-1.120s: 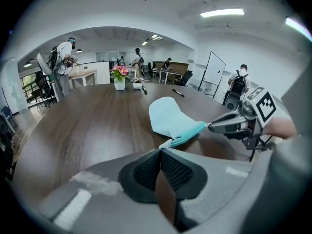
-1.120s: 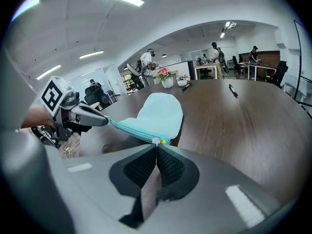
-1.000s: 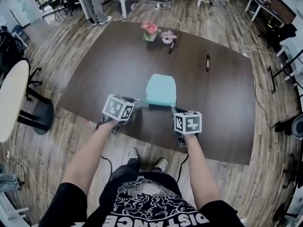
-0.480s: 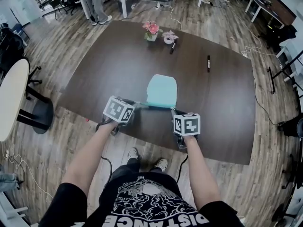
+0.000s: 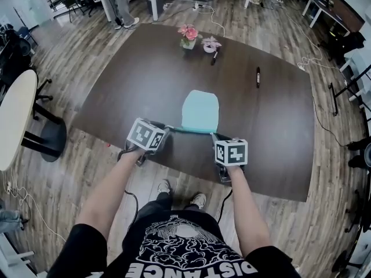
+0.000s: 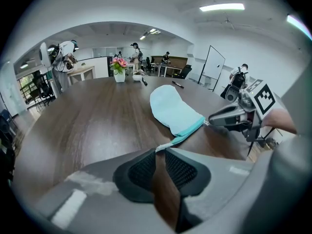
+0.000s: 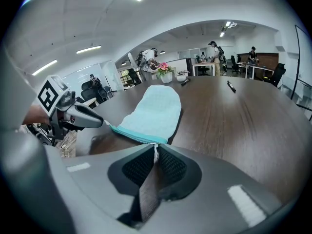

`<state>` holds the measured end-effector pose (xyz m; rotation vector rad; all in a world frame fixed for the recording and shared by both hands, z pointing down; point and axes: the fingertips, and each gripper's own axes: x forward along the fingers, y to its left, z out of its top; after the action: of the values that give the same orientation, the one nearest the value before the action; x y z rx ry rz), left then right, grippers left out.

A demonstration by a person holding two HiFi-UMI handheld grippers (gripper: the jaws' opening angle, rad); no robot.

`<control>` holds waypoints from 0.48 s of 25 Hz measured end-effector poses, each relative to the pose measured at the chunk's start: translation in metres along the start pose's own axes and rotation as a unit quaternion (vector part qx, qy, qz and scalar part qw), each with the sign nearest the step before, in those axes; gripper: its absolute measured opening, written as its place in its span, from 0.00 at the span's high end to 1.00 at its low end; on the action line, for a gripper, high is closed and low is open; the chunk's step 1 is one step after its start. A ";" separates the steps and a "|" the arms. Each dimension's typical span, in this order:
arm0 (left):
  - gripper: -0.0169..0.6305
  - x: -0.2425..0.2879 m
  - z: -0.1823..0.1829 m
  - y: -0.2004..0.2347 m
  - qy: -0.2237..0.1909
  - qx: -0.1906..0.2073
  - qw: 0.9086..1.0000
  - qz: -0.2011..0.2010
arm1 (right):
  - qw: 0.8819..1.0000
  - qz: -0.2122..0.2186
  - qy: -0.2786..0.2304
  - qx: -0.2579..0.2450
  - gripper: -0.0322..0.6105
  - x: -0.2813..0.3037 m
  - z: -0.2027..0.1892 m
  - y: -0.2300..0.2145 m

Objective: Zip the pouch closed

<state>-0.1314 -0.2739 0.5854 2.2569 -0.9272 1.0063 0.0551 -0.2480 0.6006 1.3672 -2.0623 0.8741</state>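
A light teal pouch (image 5: pixel 200 110) lies flat on the dark wooden table (image 5: pixel 139 74), its zipper edge (image 5: pixel 194 130) towards me. My left gripper (image 5: pixel 169 128) is at the zipper's left end. Its jaws are opening: a gap shows between the pads, with the white end tab (image 6: pixel 157 149) just at their tips. My right gripper (image 5: pixel 213 134) is at the zipper's right end. Its jaws are starting to open, and the small zipper pull (image 7: pixel 156 147) is still pinched between the pads. In the left gripper view, the zipper (image 6: pixel 190 130) looks closed along its length.
At the table's far side stand a vase of pink flowers (image 5: pixel 189 36) and a small white dish (image 5: pixel 210 44), with two dark markers (image 5: pixel 258 77) nearby. The table's front edge (image 5: pixel 191 172) runs just below the grippers. A round pale table (image 5: pixel 14 120) stands at the left.
Both grippers and the pouch stay where they were; only the head view has shifted slightly.
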 end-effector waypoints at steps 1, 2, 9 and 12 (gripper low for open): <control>0.86 -0.001 0.000 0.002 -0.002 -0.002 1.000 0.001 | 1.000 0.001 -0.002 0.000 0.90 0.000 0.001 0.001; 0.84 -0.002 0.001 0.003 -0.005 -0.004 1.000 0.002 | 1.000 0.001 -0.004 -0.001 0.89 -0.001 0.003 0.001; 0.84 -0.013 0.018 0.008 -0.035 -0.009 0.999 0.005 | 1.000 -0.006 -0.022 0.001 0.89 -0.008 0.018 0.000; 0.84 -0.019 0.032 0.009 -0.053 -0.009 0.999 0.005 | 0.999 -0.009 -0.035 -0.004 0.89 -0.014 0.031 0.001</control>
<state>-0.1336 -0.2937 0.5529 2.3118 -0.9873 0.8867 0.0573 -0.2625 0.5698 1.4297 -2.0996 0.8196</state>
